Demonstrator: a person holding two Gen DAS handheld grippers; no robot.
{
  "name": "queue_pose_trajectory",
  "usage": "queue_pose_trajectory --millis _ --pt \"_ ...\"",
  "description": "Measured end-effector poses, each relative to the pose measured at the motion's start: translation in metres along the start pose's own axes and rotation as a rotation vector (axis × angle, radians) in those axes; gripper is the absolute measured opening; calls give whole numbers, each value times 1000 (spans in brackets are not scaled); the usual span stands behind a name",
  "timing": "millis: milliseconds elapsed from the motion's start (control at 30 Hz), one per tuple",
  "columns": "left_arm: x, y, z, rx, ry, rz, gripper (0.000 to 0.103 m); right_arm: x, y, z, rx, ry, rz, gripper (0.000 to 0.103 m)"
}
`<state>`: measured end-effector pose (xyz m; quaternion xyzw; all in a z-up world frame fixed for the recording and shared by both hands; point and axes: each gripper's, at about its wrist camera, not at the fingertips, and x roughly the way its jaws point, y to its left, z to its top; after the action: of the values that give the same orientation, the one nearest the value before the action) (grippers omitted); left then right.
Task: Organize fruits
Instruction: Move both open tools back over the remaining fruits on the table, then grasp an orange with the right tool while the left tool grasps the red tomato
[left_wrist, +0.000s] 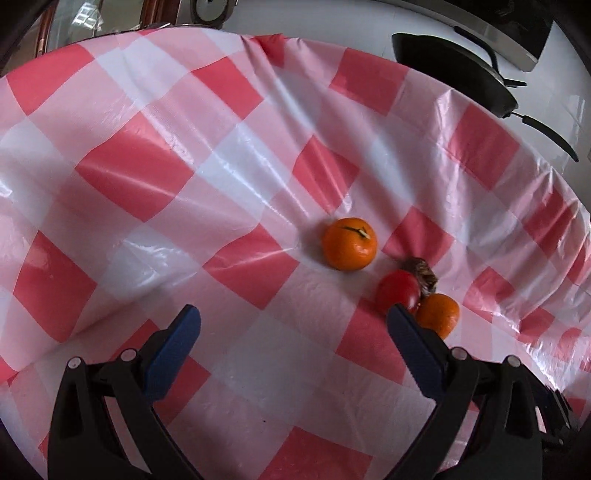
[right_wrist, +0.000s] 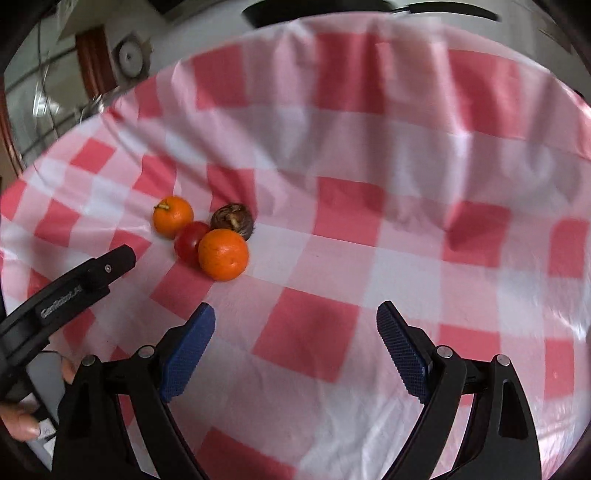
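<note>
Both wrist cams looked down along their own fingers, close over the checked tablecloth (left_wrist: 147, 177). Left cam saw the fruit cluster (left_wrist: 413, 291) right of centre, right cam (right_wrist: 207, 236) left; shared.

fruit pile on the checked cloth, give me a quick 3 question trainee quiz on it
1. True or false: the left gripper is shut on a fruit.
2. How many round orange citrus fruits lie on the red and white checked plastic tablecloth?
3. Which touches the glossy red round fruit: A, the brown rough fruit; B, a banana?

Key: 1 false, its jaws stand open and empty. 2 two, the stemmed one and the nearer one. 3 A.
</note>
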<state>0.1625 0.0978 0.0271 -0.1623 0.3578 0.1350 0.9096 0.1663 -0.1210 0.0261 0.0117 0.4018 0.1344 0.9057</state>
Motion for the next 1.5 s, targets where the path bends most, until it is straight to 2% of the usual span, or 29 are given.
queue_pose_trajectory --millis 267,367,433,467,567,633,700,800,967,1133,1200,1333,1500 --pt "4 15 -1 -77 9 12 101 37 22 28 -59 42 38 77" --pt "4 26 0 -133 2 14 101 49 29 35 -75 59 53 70" --pt "4 32 -1 -173 -2 11 101 53 31 36 -78 73 68 62" --pt "5 34 -2 -182 1 6 101 52 32 35 -74 72 81 55" --pt "6 33 -3 -176 0 3 101 47 29 31 -55 61 132 37" --pt "5 31 -4 -165 -3 -2 101 40 26 27 -27 35 117 37" --pt "6 29 -4 -154 -9 -9 101 29 14 21 42 -5 151 37" --pt "4 23 -4 -126 -21 -16 101 13 -20 11 209 -85 186 37" --pt "3 4 -5 -52 -29 -52 101 5 -66 -1 420 -159 214 37" --pt "11 -23 -4 0 -11 -96 101 5 -66 10 451 -206 191 37" --pt "16 -36 -2 42 -17 -84 95 4 -63 10 448 -205 187 37" --pt "37 -58 7 97 31 -71 87 2 -67 8 443 -203 192 38" --pt "59 -72 14 136 89 -55 84 6 -61 11 429 -197 186 38"
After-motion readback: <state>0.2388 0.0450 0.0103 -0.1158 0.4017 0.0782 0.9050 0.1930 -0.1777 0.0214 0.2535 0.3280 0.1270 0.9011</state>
